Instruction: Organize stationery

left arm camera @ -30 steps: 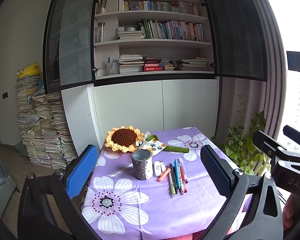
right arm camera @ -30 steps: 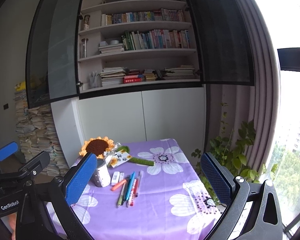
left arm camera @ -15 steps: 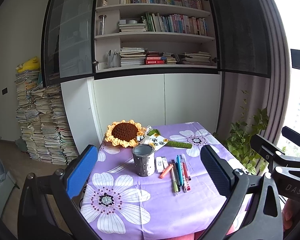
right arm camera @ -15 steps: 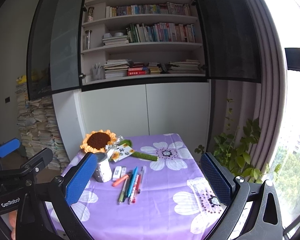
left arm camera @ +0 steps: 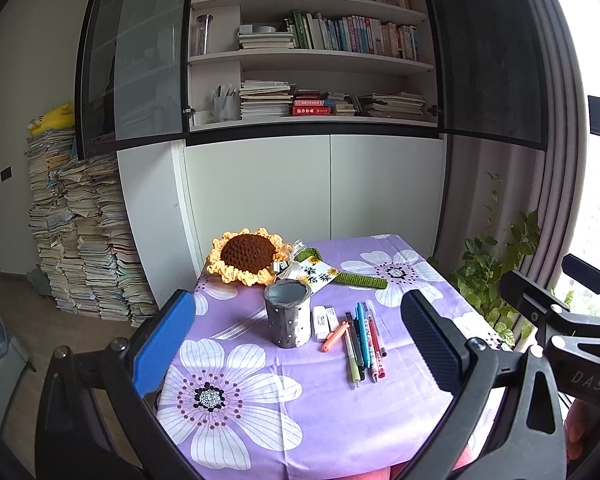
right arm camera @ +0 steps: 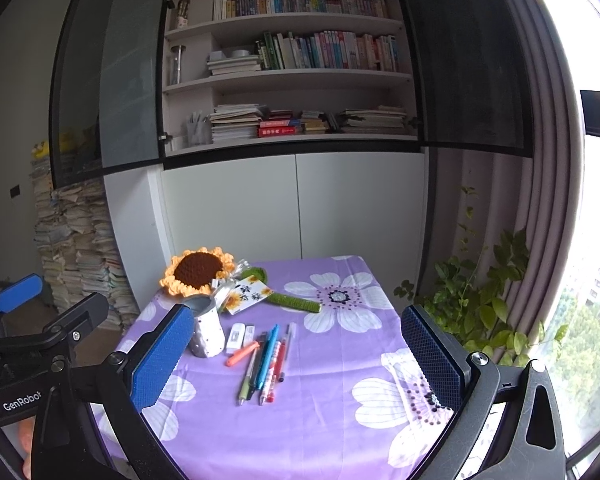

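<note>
Both tools are hanging above the near edge of the counter (left arm camera: 340,420), each with its jaws spread wide and nothing between them. Left tool (left arm camera: 300,340) is framing the grey pen cup (left arm camera: 288,314) in its own view, while the right tool (right arm camera: 300,354) is framing the loose pens in its view.

Taking the pen cup (right arm camera: 208,330) as the landmark: it is standing upright on the purple flowered cloth, mouth open upward. Just to its right two small white erasers (left arm camera: 325,320) are lying side by side, close to the cup; whether they are touching it cannot be told. Right of the erasers, an orange highlighter (left arm camera: 334,336) is lying slanted, and beyond it a bundle of pens (left arm camera: 364,344) is resting flat, roughly parallel, tips pointing toward the near edge; a blue pen (right arm camera: 267,356) is sitting among them with a green one and red ones beside it.

Behind the cup, a crocheted sunflower (left arm camera: 248,256) is lying on the cloth, with a printed card (left arm camera: 314,274) just right of it and a green knitted stem (left arm camera: 360,280) stretching farther right. Far behind the cup, a bookshelf (left arm camera: 312,60) is filling the wall, and a leafy plant (left arm camera: 496,264) is standing well to the right by the window.
</note>
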A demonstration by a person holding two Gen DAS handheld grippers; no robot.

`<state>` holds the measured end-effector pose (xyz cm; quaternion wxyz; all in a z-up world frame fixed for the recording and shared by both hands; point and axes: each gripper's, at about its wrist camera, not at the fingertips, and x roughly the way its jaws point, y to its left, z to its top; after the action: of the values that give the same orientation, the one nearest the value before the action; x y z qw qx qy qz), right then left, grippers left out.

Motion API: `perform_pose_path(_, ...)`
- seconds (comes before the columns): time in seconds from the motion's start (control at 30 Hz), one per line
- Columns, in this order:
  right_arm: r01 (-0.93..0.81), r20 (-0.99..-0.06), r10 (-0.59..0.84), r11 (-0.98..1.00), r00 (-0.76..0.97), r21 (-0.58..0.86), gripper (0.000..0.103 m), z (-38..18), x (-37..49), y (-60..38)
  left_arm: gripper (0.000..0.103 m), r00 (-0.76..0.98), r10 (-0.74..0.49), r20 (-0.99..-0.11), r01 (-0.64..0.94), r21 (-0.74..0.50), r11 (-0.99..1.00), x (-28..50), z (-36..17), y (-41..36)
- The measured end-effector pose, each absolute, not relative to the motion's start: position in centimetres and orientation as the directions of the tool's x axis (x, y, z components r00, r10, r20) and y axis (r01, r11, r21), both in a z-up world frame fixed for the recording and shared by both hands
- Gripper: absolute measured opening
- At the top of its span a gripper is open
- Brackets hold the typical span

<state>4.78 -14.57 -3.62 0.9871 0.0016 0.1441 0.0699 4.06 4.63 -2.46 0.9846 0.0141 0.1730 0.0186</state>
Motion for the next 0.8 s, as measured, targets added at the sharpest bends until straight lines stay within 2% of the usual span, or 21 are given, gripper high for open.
perform_pose_path(0.3,-0.134,-0.336,0.133,0.991,0.933,0.021,0.103,-4.7,6.9,-14.3,0.102,0.919,0.050,-0.392,-0.044,0.026,0.999,6.3,-4.0,5.4)
perform_pose_path(0.8,-0.104,-0.490,0.097,0.994,0.866,0.012,0.103,-8.7,13.9,-13.5,0.102,0.856,0.067,-0.512,-0.068,0.017,0.998,13.1,-9.0,7.9)
